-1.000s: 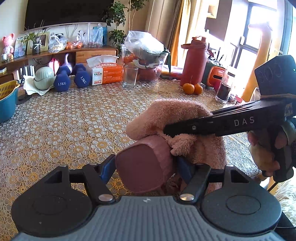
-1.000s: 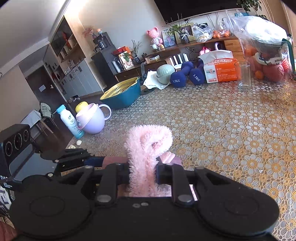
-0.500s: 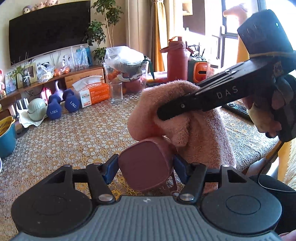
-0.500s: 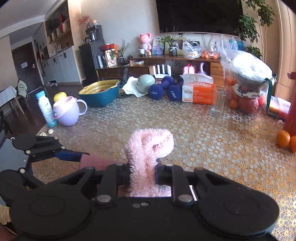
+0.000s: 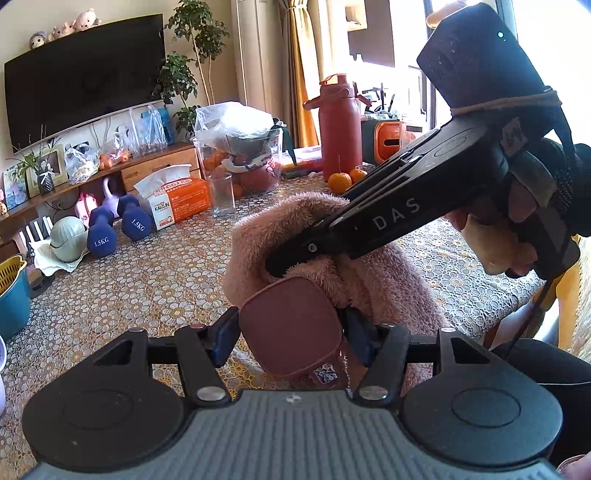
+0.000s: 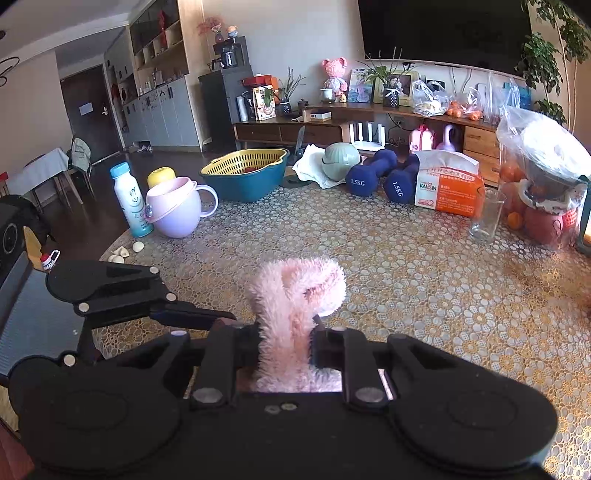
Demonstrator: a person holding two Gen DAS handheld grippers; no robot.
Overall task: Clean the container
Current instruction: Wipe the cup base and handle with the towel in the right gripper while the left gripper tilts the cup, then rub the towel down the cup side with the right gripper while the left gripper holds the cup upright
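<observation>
My left gripper [image 5: 290, 332], lower centre of frame, has just been closing onto the pink container [image 5: 291, 325]; my right gripper [image 6: 284, 345] pinches the fluffy cloth [image 6: 295, 295] against it, ready for wiping.

Light: bright daylight from the window [image 5: 532, 22], blown white there.
Glare: sheen across the patterned worktop [image 6: 424, 266].
Shade: hallway door [image 6: 96, 110] dim; both tool bodies near-black.
Edges: strong fisheye bending, dark corners.
Focus: sharp mid-scene, close foreground slightly soft.
</observation>
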